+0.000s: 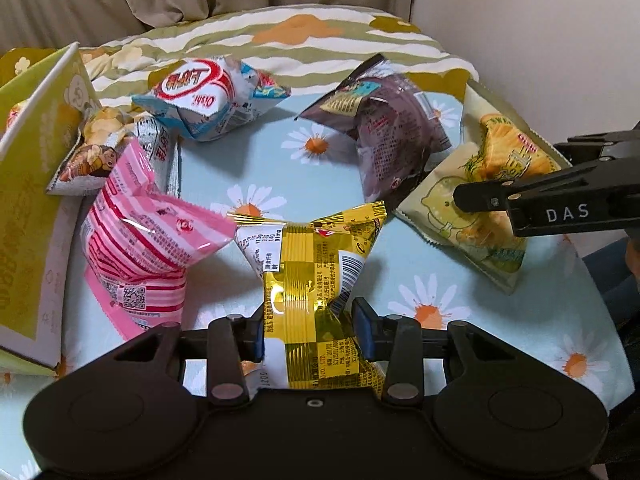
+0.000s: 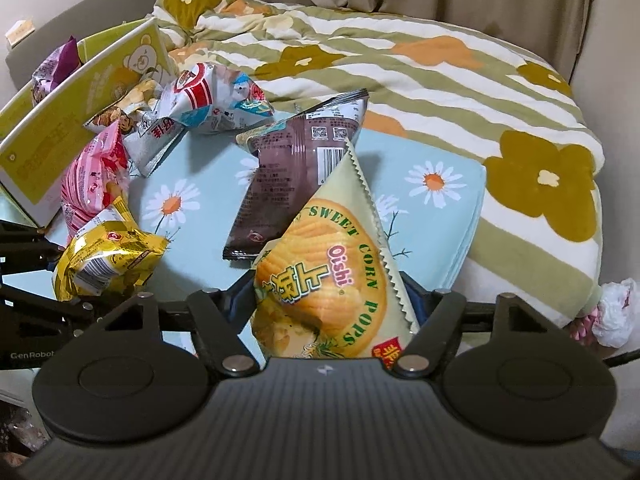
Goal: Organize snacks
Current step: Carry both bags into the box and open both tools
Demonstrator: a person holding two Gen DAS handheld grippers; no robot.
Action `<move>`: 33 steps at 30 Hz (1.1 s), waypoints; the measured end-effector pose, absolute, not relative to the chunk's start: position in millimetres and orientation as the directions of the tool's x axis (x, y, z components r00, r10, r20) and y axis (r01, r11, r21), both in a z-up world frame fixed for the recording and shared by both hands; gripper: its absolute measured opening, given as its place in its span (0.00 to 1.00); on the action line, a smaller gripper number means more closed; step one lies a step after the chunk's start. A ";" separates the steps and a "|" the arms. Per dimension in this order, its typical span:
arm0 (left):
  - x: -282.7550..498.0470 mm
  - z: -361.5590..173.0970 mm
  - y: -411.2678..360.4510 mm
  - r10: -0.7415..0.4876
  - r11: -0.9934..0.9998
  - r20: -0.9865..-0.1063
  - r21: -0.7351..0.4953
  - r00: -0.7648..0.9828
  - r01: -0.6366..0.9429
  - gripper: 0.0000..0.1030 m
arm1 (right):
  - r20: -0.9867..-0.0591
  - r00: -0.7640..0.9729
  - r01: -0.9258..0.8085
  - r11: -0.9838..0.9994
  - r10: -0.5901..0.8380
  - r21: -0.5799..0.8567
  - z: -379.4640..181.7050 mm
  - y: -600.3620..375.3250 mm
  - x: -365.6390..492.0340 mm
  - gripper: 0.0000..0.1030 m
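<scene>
My left gripper [image 1: 310, 330] is shut on a gold-yellow snack bag [image 1: 316, 256], pinching its lower half so the bag stands up between the blue pads. From the right wrist view this yellow bag [image 2: 108, 256] shows at the left. My right gripper [image 2: 326, 304] has a pale green Sweet Corn Pops bag [image 2: 332, 264] between its fingers, and both sides of the bag touch the pads. In the left wrist view one of the right gripper's black fingers [image 1: 480, 200] lies over that corn pops bag [image 1: 476, 184].
On the blue daisy cloth [image 1: 248, 160] lie a pink striped bag [image 1: 140, 240], a white-red-blue bag [image 1: 208, 92], a brown bag [image 1: 392, 136] and a silver bag [image 1: 120, 148]. A green-yellow open box [image 1: 32, 200] stands at the left. A striped flower blanket [image 2: 400, 80] lies behind.
</scene>
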State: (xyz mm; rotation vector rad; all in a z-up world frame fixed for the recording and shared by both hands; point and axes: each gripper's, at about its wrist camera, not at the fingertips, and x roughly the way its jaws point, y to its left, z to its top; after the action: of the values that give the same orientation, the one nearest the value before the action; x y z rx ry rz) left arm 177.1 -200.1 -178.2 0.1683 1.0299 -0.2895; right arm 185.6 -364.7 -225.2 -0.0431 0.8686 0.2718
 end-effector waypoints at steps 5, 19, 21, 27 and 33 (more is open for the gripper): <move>170.3 -167.7 -198.3 -0.169 0.951 -0.848 -0.006 0.502 0.310 0.44 | -0.749 0.625 -0.239 0.967 0.221 0.085 -216.8 -366.8 175.6 0.79; 147.6 -115.1 -165.8 -0.141 0.975 -0.785 -0.006 0.603 0.221 0.44 | -0.706 0.650 -0.306 0.947 0.282 0.096 -174.6 -343.9 150.3 0.78; 142.8 -104.9 -154.2 -0.118 0.983 -0.775 -0.002 0.621 0.185 0.44 | -0.691 0.653 -0.329 0.938 0.311 0.112 -165.5 -335.5 150.7 0.78; 134.3 -75.2 -111.6 -0.032 0.996 -0.734 0.034 0.678 0.084 0.44 | -0.640 0.657 -0.396 0.905 0.397 0.155 -132.1 -296.8 156.5 0.78; 138.2 -50.5 -51.2 0.044 0.998 -0.696 0.055 0.717 -0.007 0.44 | -0.583 0.670 -0.426 0.881 0.459 0.204 -97.7 -242.3 162.7 0.78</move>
State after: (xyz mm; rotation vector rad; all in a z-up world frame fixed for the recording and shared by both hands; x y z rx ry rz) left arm 138.2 -51.2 -50.5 0.0492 0.7711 0.0283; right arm 162.7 -242.3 -97.7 0.0516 0.6709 0.4992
